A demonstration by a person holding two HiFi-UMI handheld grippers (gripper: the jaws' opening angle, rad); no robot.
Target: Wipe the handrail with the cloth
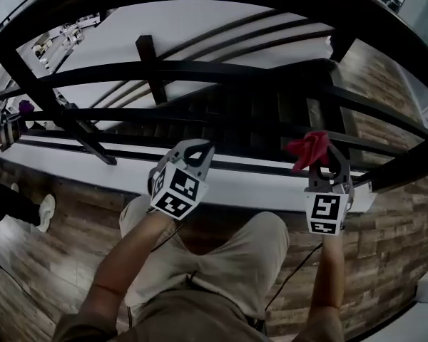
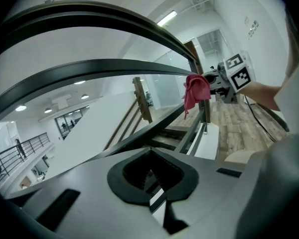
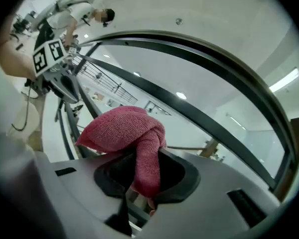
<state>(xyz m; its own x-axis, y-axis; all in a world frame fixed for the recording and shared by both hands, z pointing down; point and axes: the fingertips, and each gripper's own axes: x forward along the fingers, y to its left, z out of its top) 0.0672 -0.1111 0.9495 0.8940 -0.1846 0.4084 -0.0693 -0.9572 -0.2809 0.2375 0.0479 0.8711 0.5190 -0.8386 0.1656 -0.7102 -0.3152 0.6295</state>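
Right gripper view: right claw [image 3: 139, 198] pinches cloth [image 3: 122, 131] thinly; left claw [image 2: 157, 193] closed, empty. Handrail [image 1: 221, 68] friction could tug it loose.

My left tool [image 1: 192, 151] reaches forward on my bare left forearm [image 1: 121, 255], which angles up and to the right. Its marker cube is tilted, and its jaws are closed together with nothing between them. My right tool [image 1: 327, 164] is held out at about the same height, well apart from the left one. It points nearly straight ahead, with my right forearm [image 1: 328, 269] in line behind it. Its jaws are clamped on a red cloth [image 1: 308, 148], which bunches out past the tips.
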